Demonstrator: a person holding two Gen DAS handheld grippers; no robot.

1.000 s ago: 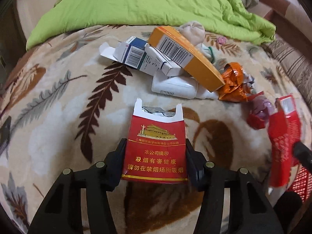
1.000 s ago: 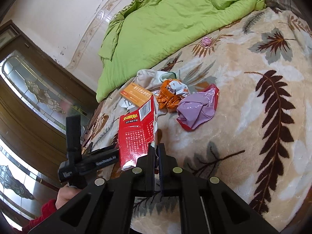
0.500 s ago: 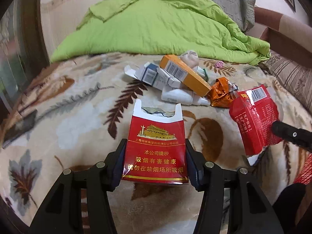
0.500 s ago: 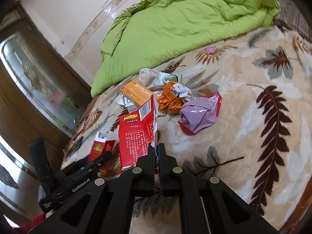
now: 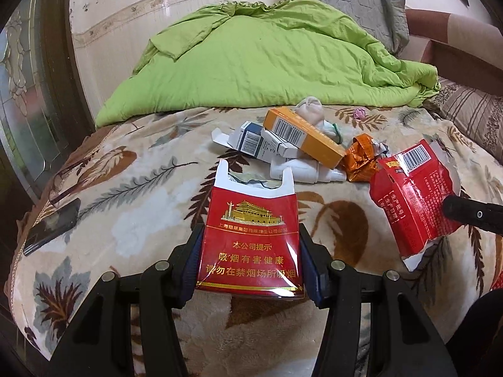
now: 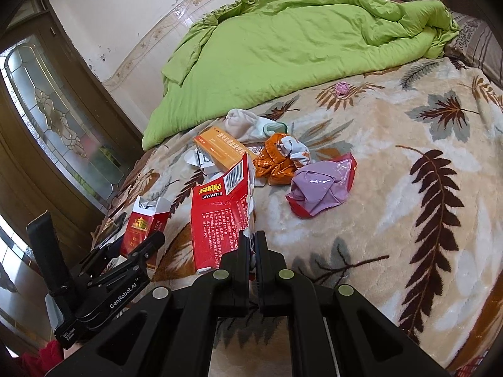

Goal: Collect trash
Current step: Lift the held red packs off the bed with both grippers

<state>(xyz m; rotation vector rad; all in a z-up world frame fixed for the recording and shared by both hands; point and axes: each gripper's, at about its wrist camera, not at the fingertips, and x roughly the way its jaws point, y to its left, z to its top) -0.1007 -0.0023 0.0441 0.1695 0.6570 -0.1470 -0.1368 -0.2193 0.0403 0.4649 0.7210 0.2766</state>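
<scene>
We hold trash above the bed (image 5: 132, 207): left gripper (image 5: 250, 256) pinching the cigarette pack (image 5: 250, 238), right gripper (image 6: 251, 251) clamping the torn red box (image 6: 220, 216); next comes binning both.

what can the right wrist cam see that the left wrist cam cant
Only the right wrist view shows the crumpled purple wrapper and the left gripper's body from outside. Only the left wrist view shows the dark phone near the blanket's edge and the white bottle under the boxes. Both show the cigarette pack in the left gripper, the torn red box pinched by the right gripper, the orange box and the green quilt.
</scene>
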